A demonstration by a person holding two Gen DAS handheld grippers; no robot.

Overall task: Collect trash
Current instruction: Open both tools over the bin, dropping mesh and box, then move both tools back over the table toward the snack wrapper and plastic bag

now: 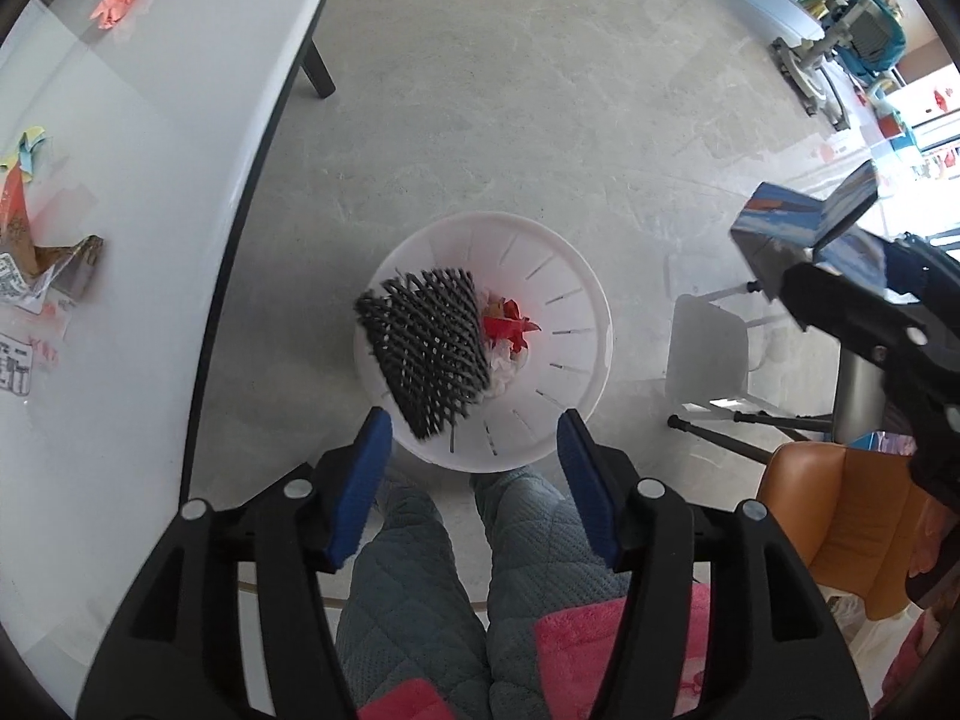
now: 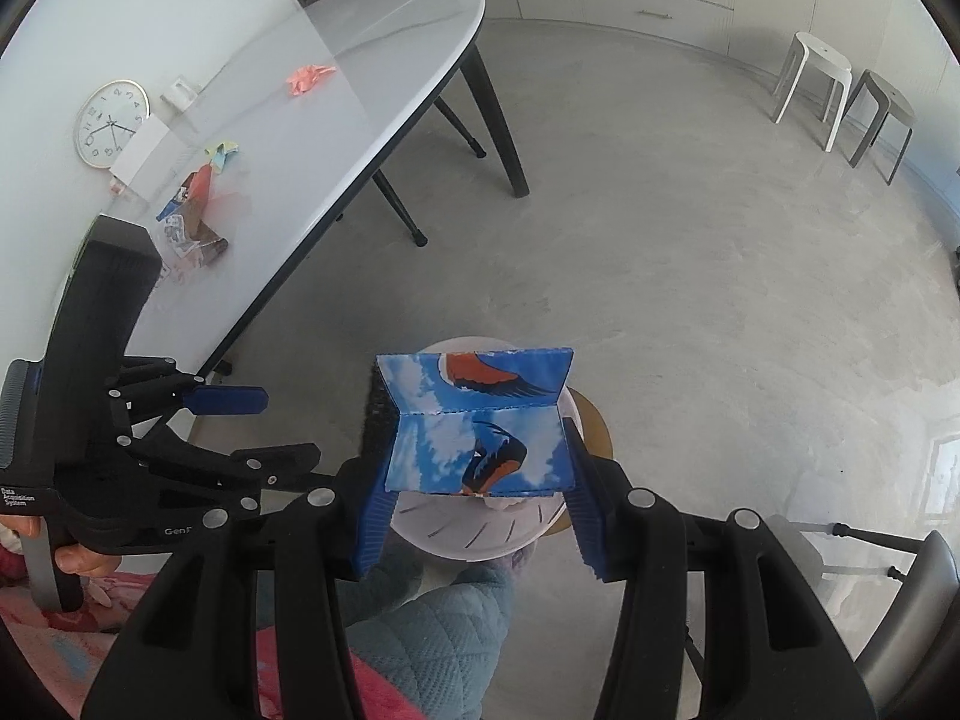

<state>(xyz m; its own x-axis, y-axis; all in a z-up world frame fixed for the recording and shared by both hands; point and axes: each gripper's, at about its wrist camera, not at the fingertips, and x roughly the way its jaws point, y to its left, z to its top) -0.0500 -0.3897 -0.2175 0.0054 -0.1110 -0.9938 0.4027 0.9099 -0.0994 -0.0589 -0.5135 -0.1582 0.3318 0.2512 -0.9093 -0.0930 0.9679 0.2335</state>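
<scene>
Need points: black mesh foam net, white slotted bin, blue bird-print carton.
black mesh foam net (image 1: 423, 351), left wrist view, middle of the mesh
white slotted bin (image 1: 570, 300), left wrist view, inner wall
blue bird-print carton (image 2: 480, 444), right wrist view, lower panel

Both wrist views look steeply down — sharing the bin (image 1: 576, 300) (and table (image 2: 336, 96)).

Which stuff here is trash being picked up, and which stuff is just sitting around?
Part of the job:
- blue bird-print box, held in the right gripper
- black mesh at the white bin
- left gripper, open
- pink paper scrap on the table
- torn wrappers

Just lying about:
- wall clock
- white stool
- grey stool
</scene>
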